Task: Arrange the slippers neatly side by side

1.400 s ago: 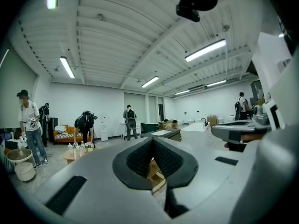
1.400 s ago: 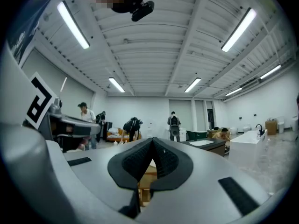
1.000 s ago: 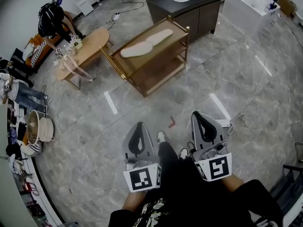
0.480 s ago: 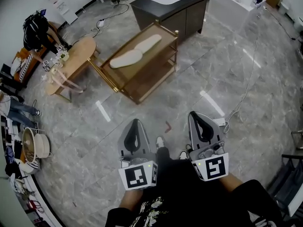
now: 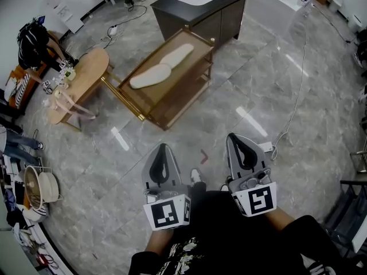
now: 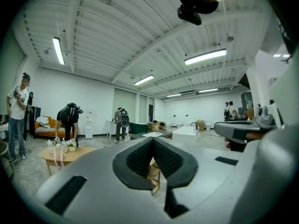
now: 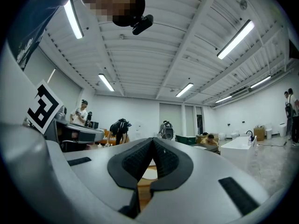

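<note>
Two pale beige slippers (image 5: 161, 67) lie end to end, toe to heel, on the top of a low wooden two-tier rack (image 5: 145, 109) with brass rails, well ahead of me in the head view. My left gripper (image 5: 161, 149) and right gripper (image 5: 234, 137) are held close to my body, side by side, far short of the rack. Both are shut with nothing between the jaws. In the right gripper view a slipper (image 7: 147, 172) shows just under the shut jaw tips (image 7: 153, 142). The left gripper view looks past its shut jaws (image 6: 152, 141) at the rack's edge (image 6: 153, 173).
An oval wooden side table (image 5: 76, 83) with small items stands left of the rack. Behind the rack are a dark vanity with a white basin (image 5: 199, 7) and a white bathtub (image 5: 274, 3). A white cable (image 5: 295, 106) trails across the marble floor to a socket. People stand at the far left.
The head view has shifted: the rack and slippers sit slightly further left and up in the picture than a second ago. Both grippers keep their place and stay shut.
</note>
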